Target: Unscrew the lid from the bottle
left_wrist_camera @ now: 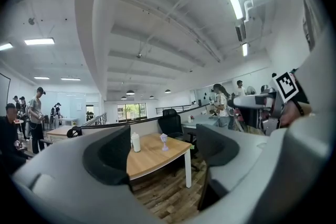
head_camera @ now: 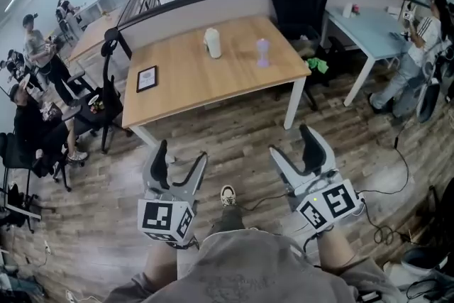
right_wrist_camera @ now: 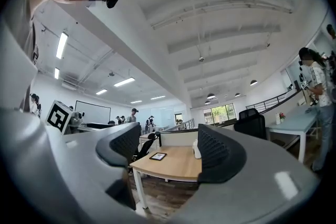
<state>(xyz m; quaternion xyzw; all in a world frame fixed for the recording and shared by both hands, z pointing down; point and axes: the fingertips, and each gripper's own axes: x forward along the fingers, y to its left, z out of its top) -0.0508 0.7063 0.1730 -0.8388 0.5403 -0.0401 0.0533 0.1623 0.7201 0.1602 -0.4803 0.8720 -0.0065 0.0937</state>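
Note:
A white bottle (head_camera: 212, 42) stands upright on the wooden table (head_camera: 198, 85), well ahead of me, with a small purple item (head_camera: 262, 52) to its right. Both grippers hang over the wooden floor, short of the table's near edge. My left gripper (head_camera: 182, 151) is open with nothing between its fingers, and so is my right gripper (head_camera: 291, 140). In the left gripper view the bottle (left_wrist_camera: 136, 142) and the purple item (left_wrist_camera: 164, 141) show far off between the open jaws of that gripper (left_wrist_camera: 165, 152). In the right gripper view the bottle (right_wrist_camera: 195, 148) is half hidden behind one finger.
A black-framed tablet (head_camera: 147, 78) lies on the table's left side. A black office chair (head_camera: 298, 3) stands behind the table, another chair (head_camera: 99, 106) at its left. People sit and stand at far left; a person works at a light blue desk (head_camera: 369, 32). Cables (head_camera: 386, 230) trail over the floor at right.

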